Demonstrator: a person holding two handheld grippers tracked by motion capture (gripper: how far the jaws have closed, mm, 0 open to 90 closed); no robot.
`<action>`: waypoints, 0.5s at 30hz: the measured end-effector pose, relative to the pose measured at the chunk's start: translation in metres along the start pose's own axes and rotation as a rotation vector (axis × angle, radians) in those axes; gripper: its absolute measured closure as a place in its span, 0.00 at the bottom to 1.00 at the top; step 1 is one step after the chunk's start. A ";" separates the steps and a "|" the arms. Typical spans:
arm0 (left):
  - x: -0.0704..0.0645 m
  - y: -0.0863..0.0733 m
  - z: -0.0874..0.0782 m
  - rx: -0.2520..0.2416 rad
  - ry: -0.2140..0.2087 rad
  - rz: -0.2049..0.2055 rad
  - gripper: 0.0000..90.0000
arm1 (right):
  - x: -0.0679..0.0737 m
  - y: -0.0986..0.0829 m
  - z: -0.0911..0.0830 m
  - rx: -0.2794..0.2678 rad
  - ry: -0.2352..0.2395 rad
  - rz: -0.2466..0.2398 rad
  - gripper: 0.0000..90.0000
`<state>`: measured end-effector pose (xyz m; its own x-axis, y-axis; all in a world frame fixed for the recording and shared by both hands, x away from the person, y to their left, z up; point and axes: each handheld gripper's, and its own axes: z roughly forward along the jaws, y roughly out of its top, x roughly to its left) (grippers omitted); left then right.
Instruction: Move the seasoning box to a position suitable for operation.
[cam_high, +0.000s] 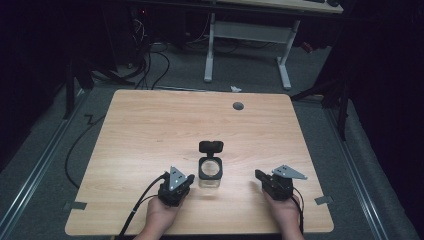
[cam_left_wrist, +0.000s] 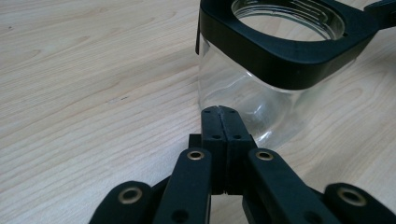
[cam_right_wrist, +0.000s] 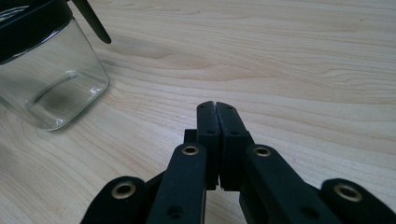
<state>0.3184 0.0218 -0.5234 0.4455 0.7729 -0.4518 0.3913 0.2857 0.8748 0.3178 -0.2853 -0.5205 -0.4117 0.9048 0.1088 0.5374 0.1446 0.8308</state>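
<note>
- The glass jar is a clear, squarish container with rounded corners and a thick black collar round its round mouth; it looks empty, the wood grain showing through its walls.
- A black flip lid hangs from the far side of the collar, swung open and lying back away from the person.
- The jar stands upright on the counter, mouth upward, near the person's edge and roughly midway across it.
- With the lid thrown back, jar and lid together stretch from the near edge toward the far one.
- The left hand-held gripper sits just beside the jar on its left, its tip aimed at the glass; its jaws are pressed together on nothing, and in the left gripper view the closed tip lies close before the lower wall of the jar, though I cannot tell whether it touches.
- The right hand-held gripper rests farther off on the jar's right, apart from it, with its jaws likewise pressed together and nothing between them; in the right gripper view the jar stands off to the upper left with bare wood between.
- A small grey round cap is set in the counter near the far edge, well apart from the jar.
- Beyond the counter, a white-legged desk and loose cables stand on the grey floor.
</note>
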 end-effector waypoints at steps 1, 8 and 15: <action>0.000 -0.001 -0.002 0.005 -0.004 0.004 1.00 | 0.000 0.000 0.000 0.000 0.000 0.000 0.99; -0.009 -0.013 -0.013 0.041 -0.068 -0.016 0.97 | 0.002 0.001 0.001 0.009 0.010 0.008 1.00; -0.017 -0.019 -0.009 0.069 -0.094 -0.029 1.00 | 0.010 0.005 0.000 -0.015 0.024 -0.001 1.00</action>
<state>0.2962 0.0086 -0.5306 0.5055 0.7072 -0.4942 0.4587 0.2649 0.8482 0.3163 -0.2752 -0.5149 -0.4297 0.8948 0.1212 0.5262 0.1390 0.8389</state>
